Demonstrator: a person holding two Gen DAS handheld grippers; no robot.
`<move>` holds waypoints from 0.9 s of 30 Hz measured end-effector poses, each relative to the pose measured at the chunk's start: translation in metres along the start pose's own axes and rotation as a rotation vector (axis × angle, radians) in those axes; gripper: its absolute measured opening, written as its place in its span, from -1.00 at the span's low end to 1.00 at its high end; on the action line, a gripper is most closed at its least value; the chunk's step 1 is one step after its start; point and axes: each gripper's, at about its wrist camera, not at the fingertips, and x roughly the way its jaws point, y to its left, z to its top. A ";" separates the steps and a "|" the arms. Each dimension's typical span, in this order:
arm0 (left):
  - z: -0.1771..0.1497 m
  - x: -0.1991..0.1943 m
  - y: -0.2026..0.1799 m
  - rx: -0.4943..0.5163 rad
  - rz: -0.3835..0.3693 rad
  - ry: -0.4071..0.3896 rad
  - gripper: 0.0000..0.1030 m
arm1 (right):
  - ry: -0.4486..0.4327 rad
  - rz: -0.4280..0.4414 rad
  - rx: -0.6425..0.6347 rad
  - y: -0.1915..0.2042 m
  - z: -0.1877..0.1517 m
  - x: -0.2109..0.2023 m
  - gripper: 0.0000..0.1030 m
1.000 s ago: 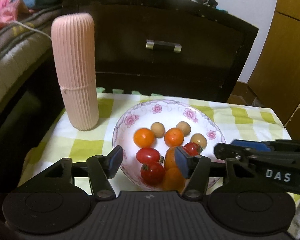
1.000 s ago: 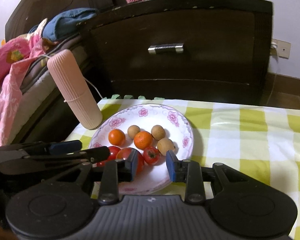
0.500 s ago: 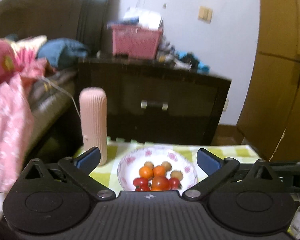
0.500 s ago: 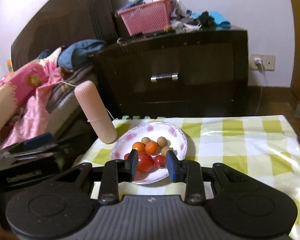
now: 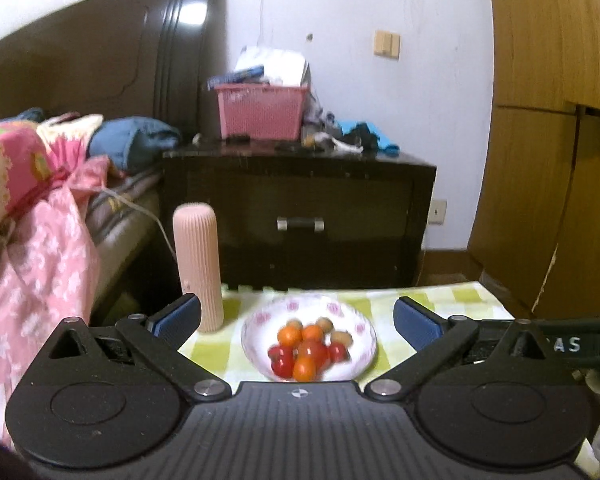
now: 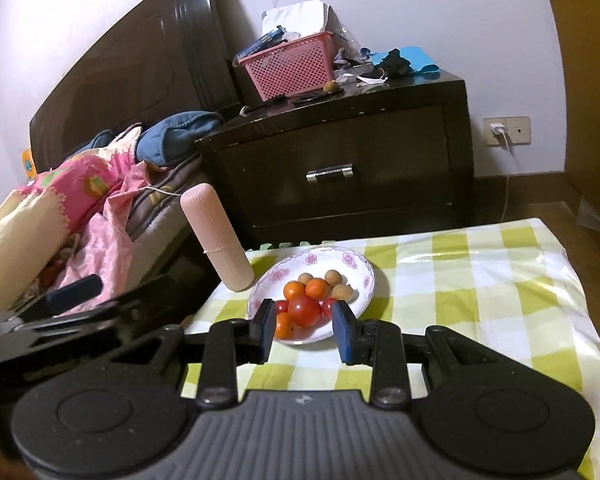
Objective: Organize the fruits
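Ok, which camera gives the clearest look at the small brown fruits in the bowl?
The right wrist view: the brown fruits sit sharp at the far side of the bowl, three separate ones countable. The left wrist view shows them smaller and motion-blurred, merging with the orange fruit.

Left wrist view: taken from above and behind the near edge of the surface point(image 5: 428, 300), aimed forward and slightly down past the left gripper point(image 5: 296, 318). Right wrist view: similar height, aimed forward-left along the right gripper point(image 6: 305, 322), surface point(image 6: 480, 280) seen more fully. Both are held back, well apart from the bowl point(image 5: 364, 350) point(image 6: 364, 280). Shared in both: bowl, pink cylinder point(image 5: 198, 264) point(image 6: 216, 236), nightstand point(image 5: 300, 200) point(image 6: 340, 152), bed point(image 5: 32, 216) point(image 6: 72, 216).
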 end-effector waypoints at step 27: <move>-0.053 -0.006 -0.011 0.045 -0.015 0.325 1.00 | 0.112 -0.045 0.001 0.011 -0.066 -0.047 -0.26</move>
